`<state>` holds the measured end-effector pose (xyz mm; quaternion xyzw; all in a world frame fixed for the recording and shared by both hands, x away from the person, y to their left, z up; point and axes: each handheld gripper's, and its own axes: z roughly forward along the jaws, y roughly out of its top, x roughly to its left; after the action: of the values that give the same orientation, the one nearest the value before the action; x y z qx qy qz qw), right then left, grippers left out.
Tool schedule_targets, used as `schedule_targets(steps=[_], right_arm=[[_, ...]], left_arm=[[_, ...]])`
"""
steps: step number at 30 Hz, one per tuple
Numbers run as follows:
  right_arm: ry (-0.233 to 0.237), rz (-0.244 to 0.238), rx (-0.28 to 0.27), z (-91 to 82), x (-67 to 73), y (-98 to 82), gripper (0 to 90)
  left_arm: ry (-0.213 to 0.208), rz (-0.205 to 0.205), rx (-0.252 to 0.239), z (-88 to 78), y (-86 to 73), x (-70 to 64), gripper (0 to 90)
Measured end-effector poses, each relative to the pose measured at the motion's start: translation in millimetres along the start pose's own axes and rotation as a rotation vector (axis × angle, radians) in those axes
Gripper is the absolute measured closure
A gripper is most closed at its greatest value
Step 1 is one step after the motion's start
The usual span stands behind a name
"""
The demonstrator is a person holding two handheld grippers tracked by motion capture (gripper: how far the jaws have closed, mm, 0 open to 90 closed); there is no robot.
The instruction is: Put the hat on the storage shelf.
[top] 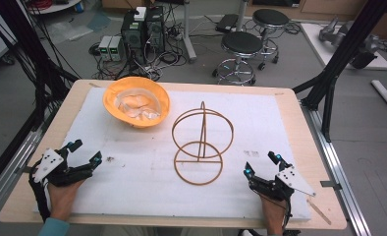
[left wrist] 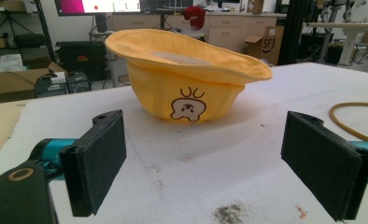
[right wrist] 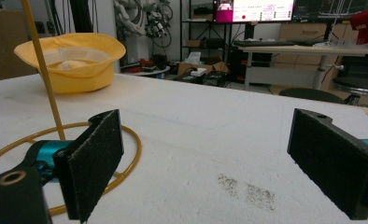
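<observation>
On the white-padded worktop (top: 132,187), far left, yellow hat (top: 136,101) lying upside down, opening facing up, wire stand (top: 201,142) at centre, post upright, left gripper (top: 86,152) and right gripper (top: 261,163) near the front edge, jaws wide apart, holding nothing.

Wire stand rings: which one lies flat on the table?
The lowest ring, the stand's base. The larger ring above it sits raised on the upright rod, tilted toward the yellow hat.
</observation>
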<state>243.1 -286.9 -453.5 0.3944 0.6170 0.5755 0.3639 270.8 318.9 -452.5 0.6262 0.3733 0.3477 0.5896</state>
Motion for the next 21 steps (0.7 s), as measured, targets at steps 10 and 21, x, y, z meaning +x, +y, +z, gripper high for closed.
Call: schedule_targets(steps=[10,21], right_arm=[[0.000,0.002,0.002,0.1,0.1,0.1,9.5],[0.000,-0.005,0.010,0.8,1.1,0.4,9.5]], left_arm=[[0.003,-0.002,0.003,0.1,0.1,0.2,14.4],[0.006,-0.007,0.010,0.4,0.5,1.3,14.5]])
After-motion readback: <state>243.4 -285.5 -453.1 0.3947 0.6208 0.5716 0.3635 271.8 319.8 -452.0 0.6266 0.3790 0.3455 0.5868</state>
